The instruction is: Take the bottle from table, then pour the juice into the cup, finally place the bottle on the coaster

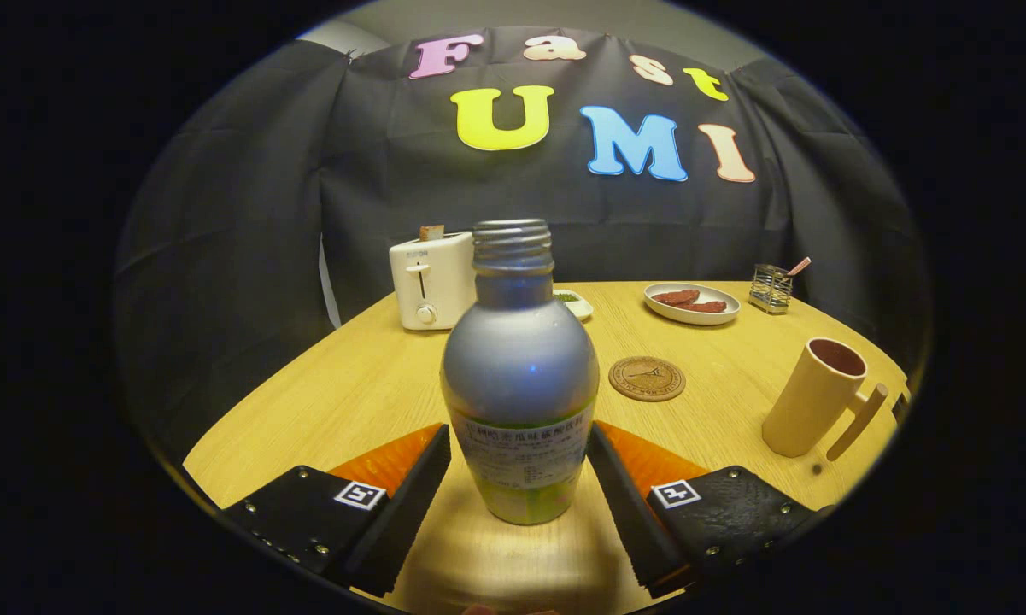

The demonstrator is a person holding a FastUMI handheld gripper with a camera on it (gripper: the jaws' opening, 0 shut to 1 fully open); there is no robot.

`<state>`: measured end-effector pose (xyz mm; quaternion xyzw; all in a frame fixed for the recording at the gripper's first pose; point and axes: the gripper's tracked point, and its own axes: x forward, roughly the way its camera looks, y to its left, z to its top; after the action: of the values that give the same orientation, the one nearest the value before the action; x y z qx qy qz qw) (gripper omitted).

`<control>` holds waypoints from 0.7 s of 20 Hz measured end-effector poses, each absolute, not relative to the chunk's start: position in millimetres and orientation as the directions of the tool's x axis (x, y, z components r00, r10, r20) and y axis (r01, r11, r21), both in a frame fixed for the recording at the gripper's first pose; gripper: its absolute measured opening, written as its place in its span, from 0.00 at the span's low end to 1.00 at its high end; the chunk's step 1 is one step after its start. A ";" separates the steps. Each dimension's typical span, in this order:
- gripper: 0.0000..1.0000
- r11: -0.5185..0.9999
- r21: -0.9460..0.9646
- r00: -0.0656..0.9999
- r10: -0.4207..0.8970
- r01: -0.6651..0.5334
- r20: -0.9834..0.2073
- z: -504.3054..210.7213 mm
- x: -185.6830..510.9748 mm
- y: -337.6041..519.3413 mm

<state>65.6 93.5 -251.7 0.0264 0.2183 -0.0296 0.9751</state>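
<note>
Wood surface: pale wood-grain table [342, 393] carries everything I can see; its near edge is cut off behind the gripper body.
Gripper: gripper [519, 444] has its two black fingers on either side of the bottle's lower half. The left pad [423, 465] and the right pad [608, 470] both sit right against the label sides. I cannot confirm from here whether they press or only flank it, so I cannot tell if the grip is closed.
Bottle: bottle [519, 376] stands upright on the table between the fingers, cap off, threaded neck open. Upper body looks frosted grey; greenish liquid shows at the bottom.
Label: white panel with small printed lines, too blurred for me to read.
Cup: tan cup [816, 397] with a pale handle, to the right and a little farther than the bottle; inside is dark, contents not discernible.
Coaster: round brown coaster [647, 378] lies flat between bottle and cup, slightly farther back; its printed motif is indistinct.
Toaster: white toaster [431, 280] at the far left, partly hidden by the bottle, a slice poking out of the top; small maker's mark unreadable.
Plate: white plate [692, 303] at the far side holds dark reddish pieces.
Small dish: small dish [574, 302] mostly hidden behind the bottle.
Holder: wire holder [770, 288] at the far right, with a stick leaning out of it.
</note>
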 end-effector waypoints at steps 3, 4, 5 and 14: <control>0.98 0.998 0.022 0.897 -0.050 0.066 -0.440 -257.7 65.1 93.2; 0.97 0.997 0.021 0.895 -0.052 0.069 -0.443 -259.4 64.6 92.4; 0.93 0.997 0.022 0.894 -0.052 0.069 -0.444 -259.5 63.3 92.9; 0.76 0.997 0.044 0.896 -0.035 0.061 -0.443 -248.5 66.1 94.1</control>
<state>66.1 94.1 -248.5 0.0285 0.2267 -0.0247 0.9732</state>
